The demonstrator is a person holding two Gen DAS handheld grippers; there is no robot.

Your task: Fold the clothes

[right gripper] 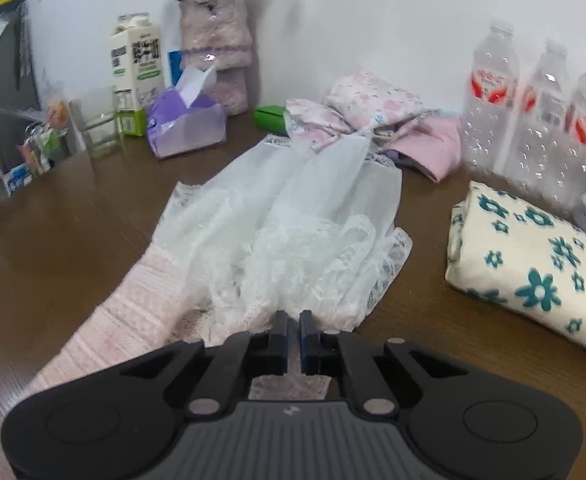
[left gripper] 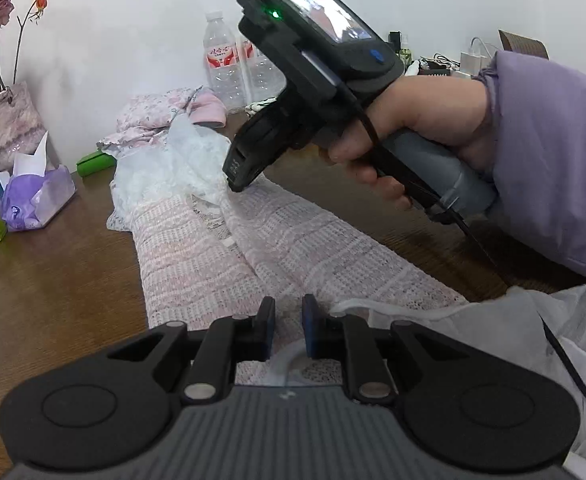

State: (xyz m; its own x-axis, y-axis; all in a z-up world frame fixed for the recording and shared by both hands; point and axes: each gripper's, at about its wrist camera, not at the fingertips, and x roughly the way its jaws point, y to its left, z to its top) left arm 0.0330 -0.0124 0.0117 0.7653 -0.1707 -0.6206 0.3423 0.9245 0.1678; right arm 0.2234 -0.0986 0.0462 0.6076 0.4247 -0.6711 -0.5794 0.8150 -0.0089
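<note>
A pink knit garment [left gripper: 213,256] lies stretched along the brown table [left gripper: 61,280], ending in a white lace part [right gripper: 293,216] at the far end. My left gripper [left gripper: 289,312] hovers low over the near end of the knit, its jaws a narrow gap apart, and the flat knit shows through that gap. My right gripper [left gripper: 235,180], held by a hand in a purple sleeve [left gripper: 553,160], points down into the lace where it meets the knit. In the right wrist view this gripper [right gripper: 293,320] has its jaws almost together on the lace edge. The picture there is blurred.
A folded cream cloth with teal flowers [right gripper: 533,264] lies to the right. Water bottles [right gripper: 533,112] line the wall. A pile of pink floral clothes [right gripper: 373,116], a green object [right gripper: 269,116], a purple tissue pack [right gripper: 187,128], a milk carton [right gripper: 137,72], a glass [right gripper: 97,124] and a vase [right gripper: 217,48] stand at the back. White cloth [left gripper: 533,320] lies near right.
</note>
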